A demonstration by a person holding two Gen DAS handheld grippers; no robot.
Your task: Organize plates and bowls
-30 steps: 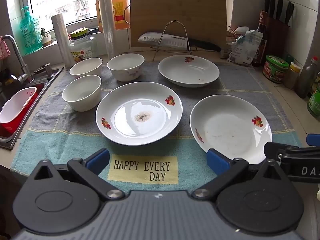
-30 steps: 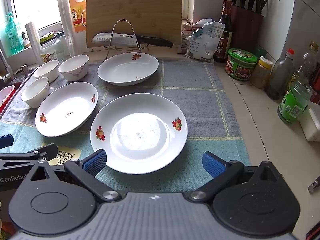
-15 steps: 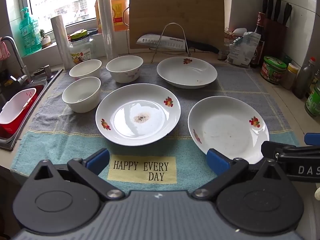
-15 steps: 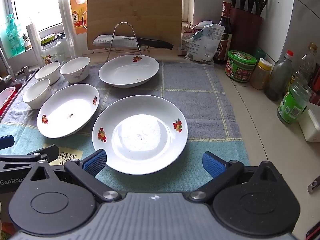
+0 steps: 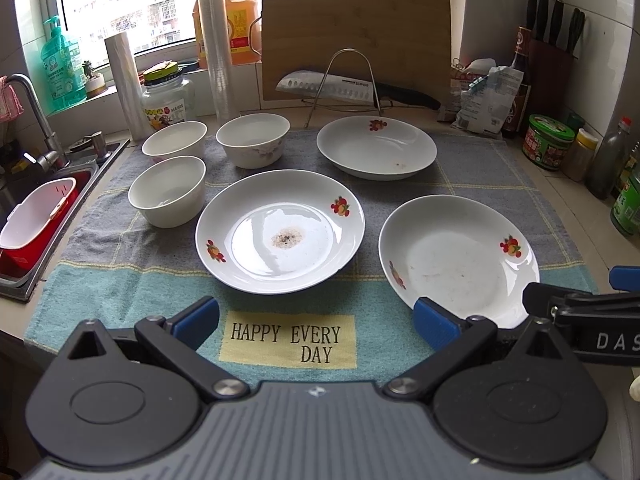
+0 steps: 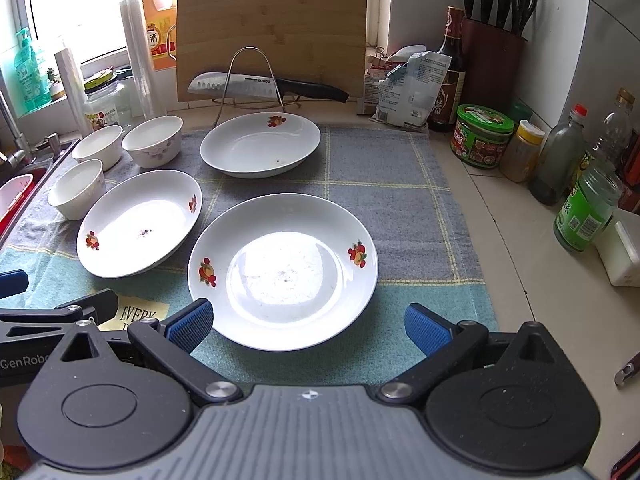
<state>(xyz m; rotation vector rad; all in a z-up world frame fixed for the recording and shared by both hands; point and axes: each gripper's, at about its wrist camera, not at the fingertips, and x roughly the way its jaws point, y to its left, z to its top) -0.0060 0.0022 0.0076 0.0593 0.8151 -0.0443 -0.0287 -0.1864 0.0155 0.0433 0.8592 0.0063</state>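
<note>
Overhead, left tongs [image 5: 316, 326] and right tongs [image 6: 306, 326] both wide, empty, above plates [image 6: 282, 270].

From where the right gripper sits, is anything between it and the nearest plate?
Nothing visible. The right gripper is open, and the plate lies directly ahead on the towel, its near rim between the fingers.
</note>
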